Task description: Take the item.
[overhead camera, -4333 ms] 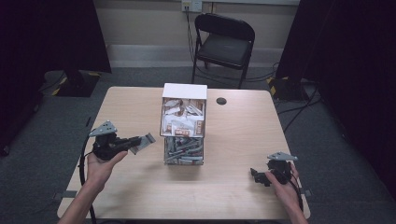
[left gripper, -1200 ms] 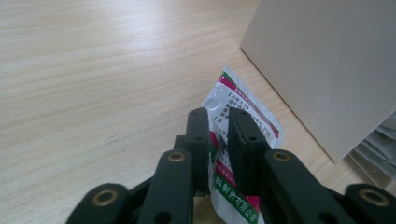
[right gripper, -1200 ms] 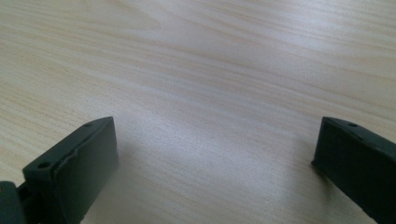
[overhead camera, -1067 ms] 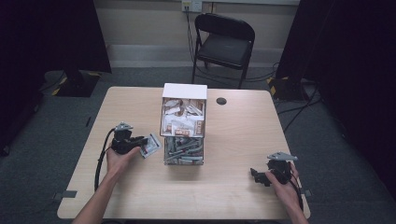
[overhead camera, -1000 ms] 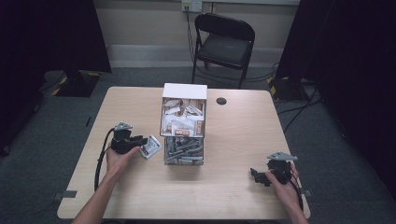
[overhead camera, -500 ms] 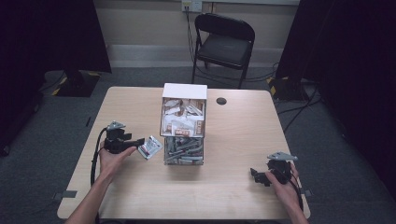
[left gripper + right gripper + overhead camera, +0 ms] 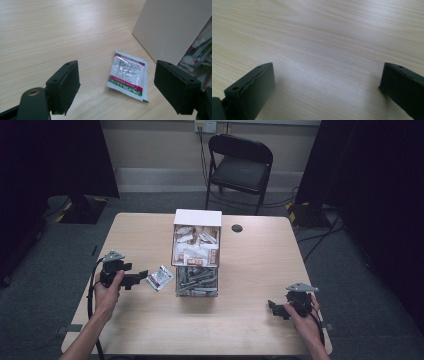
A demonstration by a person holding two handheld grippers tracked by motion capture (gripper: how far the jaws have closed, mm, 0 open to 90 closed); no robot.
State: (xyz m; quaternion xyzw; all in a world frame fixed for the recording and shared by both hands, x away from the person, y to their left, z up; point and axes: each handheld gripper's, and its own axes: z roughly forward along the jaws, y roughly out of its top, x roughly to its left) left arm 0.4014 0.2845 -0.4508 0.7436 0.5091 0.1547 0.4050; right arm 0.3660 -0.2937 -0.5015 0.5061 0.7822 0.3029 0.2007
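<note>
Left tongs (image 7: 116, 87) wide apart, small packet (image 7: 128, 75) flat on desk (image 7: 150, 235) at 12 o'clock. Right tongs (image 7: 325, 90) apart over bare desk.

Dim, dark-edged high view; bright table (image 7: 250, 285); sheen on wood; close jaws softly blurred
</note>
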